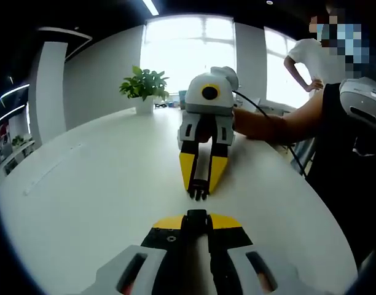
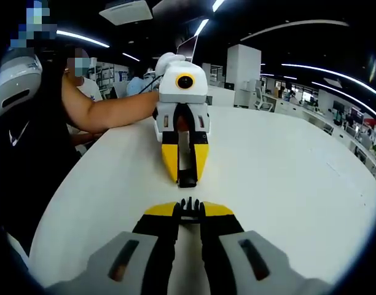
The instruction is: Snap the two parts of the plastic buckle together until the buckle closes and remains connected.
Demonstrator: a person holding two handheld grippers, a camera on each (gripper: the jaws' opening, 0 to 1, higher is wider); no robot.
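Left tool (image 1: 197,216) pinches socket half (image 1: 197,215); right tool (image 2: 188,209) pinches pronged half (image 2: 188,204). Both sit over the white tabletop (image 1: 102,184), facing, slightly apart. Align prongs with the socket mouth, keep level, push straight until it latches.

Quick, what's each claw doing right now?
Left claw: shut on socket half.
Right claw: shut on pronged half.

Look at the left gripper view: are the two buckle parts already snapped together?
No: the pronged part in the right gripper and the socket part in the left gripper are separated by bare table.
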